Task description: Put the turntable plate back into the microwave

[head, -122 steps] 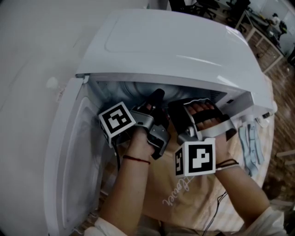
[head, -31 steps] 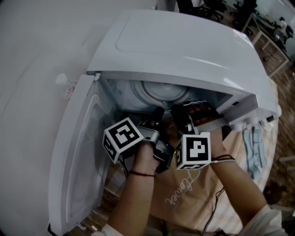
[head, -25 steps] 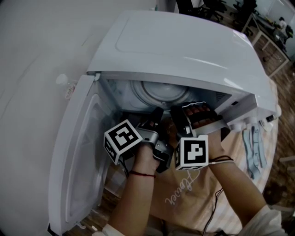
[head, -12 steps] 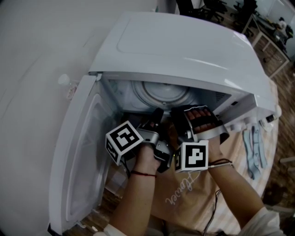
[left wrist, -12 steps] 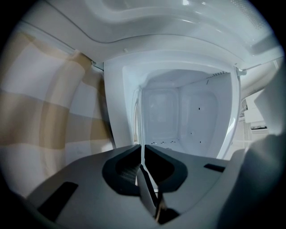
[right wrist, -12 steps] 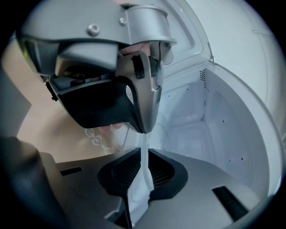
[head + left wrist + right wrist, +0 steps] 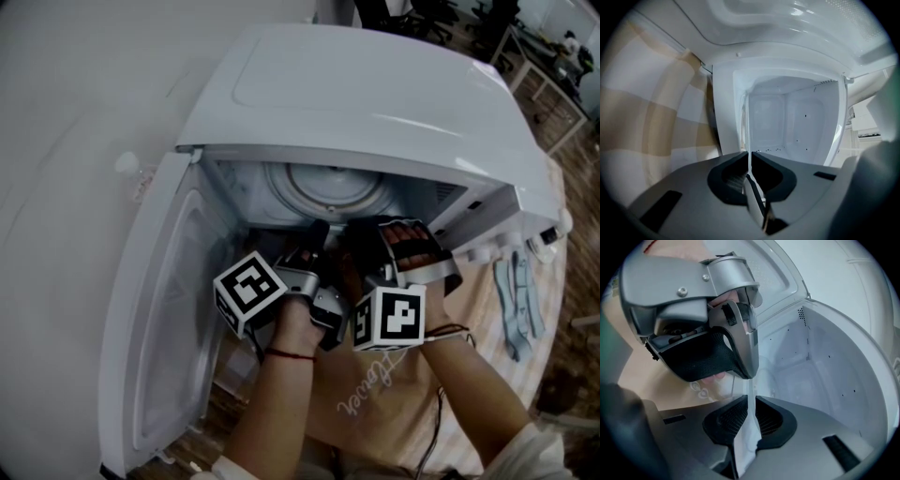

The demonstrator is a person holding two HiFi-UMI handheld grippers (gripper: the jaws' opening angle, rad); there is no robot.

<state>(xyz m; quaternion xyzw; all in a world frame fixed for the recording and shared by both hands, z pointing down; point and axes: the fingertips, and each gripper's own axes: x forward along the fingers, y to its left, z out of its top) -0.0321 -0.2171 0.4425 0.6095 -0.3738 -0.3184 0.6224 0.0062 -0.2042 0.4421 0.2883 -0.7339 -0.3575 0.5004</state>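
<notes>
Head view: two tongs (image 7: 317, 236) (image 7: 364, 242), one turntable plate (image 7: 328, 187), one microwave (image 7: 375, 94).

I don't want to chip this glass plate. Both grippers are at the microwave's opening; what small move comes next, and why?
Probably lower the turntable plate gently and level until it rests flat, then let go. The left gripper and right gripper are both shut on its thin rim inside the open microwave; whether it is seated I cannot tell.
</notes>
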